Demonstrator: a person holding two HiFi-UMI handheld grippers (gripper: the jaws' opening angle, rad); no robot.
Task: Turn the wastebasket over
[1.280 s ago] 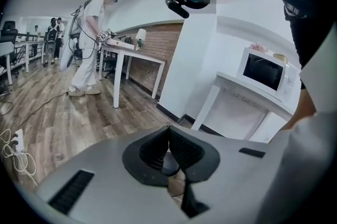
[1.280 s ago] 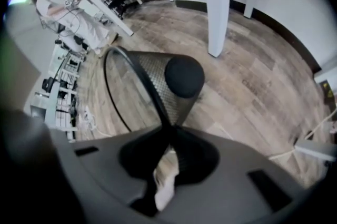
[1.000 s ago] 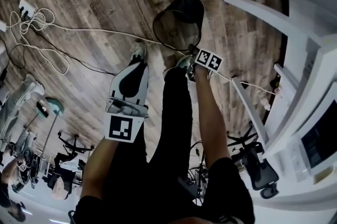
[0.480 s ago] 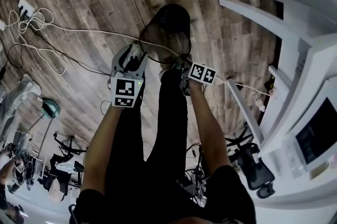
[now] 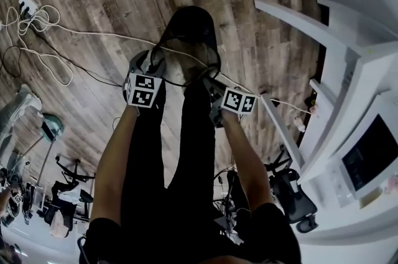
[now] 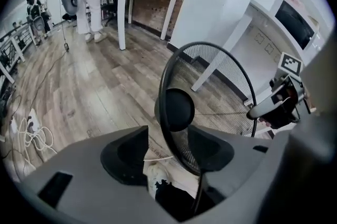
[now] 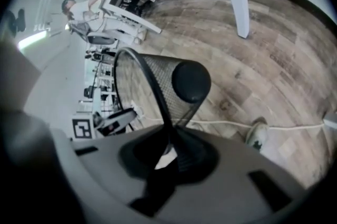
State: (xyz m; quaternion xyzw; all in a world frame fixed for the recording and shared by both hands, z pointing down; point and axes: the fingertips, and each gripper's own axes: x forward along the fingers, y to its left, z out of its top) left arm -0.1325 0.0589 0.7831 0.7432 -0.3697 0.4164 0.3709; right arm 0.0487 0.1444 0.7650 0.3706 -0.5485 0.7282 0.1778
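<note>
The black mesh wastebasket [image 5: 186, 39] hangs tilted above the wood floor in front of the person's legs. My right gripper [image 5: 210, 81] is shut on its wire rim at the right side; in the right gripper view the rim [image 7: 158, 96] runs down into the closed jaws of that gripper [image 7: 169, 152], with the solid bottom [image 7: 191, 81] beyond. My left gripper [image 5: 152, 63] is at the left side of the rim. Its jaws are opening, and the rim [image 6: 163, 96] passes between them without touching the pads of the left gripper [image 6: 167, 149].
A white cable [image 5: 93, 36] crosses the floor to a power strip [image 5: 28, 5] at the far left. White desks [image 5: 348, 27] stand along the right. The person's shoe [image 7: 258, 136] is on the floor below the basket. An office chair [image 5: 298, 197] is at lower right.
My left gripper came down from beside the leg to the basket's left rim, and its jaws went from shut to wide. My right gripper lifted the basket, tilting it towards the person.
</note>
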